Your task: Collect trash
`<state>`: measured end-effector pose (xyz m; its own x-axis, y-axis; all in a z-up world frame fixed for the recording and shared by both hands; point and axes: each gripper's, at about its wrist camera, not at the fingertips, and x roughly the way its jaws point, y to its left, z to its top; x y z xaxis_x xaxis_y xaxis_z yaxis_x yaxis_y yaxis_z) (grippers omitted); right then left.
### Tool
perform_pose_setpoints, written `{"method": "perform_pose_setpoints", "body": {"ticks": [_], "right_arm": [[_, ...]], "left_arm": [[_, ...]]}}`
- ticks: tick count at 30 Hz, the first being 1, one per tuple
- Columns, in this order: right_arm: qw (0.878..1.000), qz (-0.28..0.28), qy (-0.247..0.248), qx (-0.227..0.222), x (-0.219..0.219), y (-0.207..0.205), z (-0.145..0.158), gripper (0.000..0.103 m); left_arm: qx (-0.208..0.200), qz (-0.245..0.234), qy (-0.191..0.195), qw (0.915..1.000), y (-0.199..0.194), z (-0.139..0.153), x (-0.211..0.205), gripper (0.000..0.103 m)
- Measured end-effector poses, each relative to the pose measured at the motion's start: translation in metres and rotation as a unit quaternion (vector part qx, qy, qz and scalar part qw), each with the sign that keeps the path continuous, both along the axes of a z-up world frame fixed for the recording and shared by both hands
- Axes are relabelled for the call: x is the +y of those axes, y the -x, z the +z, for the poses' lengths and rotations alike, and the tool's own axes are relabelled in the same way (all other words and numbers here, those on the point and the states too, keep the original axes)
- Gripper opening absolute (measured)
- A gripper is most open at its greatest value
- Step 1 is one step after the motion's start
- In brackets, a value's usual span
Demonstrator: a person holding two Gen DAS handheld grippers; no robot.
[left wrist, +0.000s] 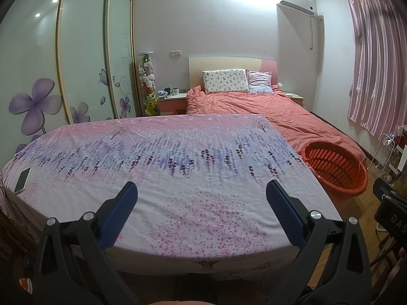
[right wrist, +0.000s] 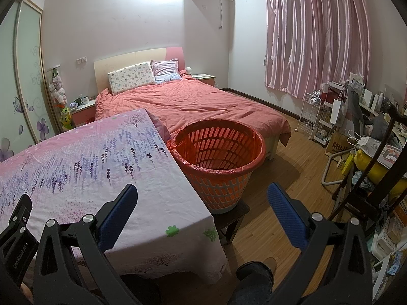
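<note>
A basket lined with a red bag [right wrist: 216, 152] stands on a dark stool at the table's right edge; it also shows in the left wrist view [left wrist: 335, 167]. The table [left wrist: 178, 178] carries a pink and purple flowered cloth, seen too in the right wrist view [right wrist: 89, 157]. No loose trash shows on it. My left gripper [left wrist: 201, 190] is open and empty above the table's near part. My right gripper [right wrist: 201, 193] is open and empty over the table's right corner, in front of the basket.
A white phone [left wrist: 22, 180] lies at the table's left edge. A bed with a coral cover [right wrist: 193, 104] stands behind. A cluttered desk, chair and wire rack [right wrist: 313, 117] fill the right side. Wood floor [right wrist: 285, 178] lies between basket and desk.
</note>
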<state>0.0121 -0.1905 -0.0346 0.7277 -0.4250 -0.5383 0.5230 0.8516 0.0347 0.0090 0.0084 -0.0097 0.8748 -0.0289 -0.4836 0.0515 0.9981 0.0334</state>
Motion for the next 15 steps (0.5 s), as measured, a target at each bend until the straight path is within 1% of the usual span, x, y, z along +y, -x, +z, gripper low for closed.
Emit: {"method": "perform_pose_setpoints", "body": {"ticks": [15], "right_arm": [[1.000, 0.000, 0.000, 0.001, 0.0000, -0.0014, 0.0009, 0.101]], "left_arm": [[0.002, -0.003, 0.002, 1.0000, 0.0008, -0.0036, 0.0012, 0.099]]}}
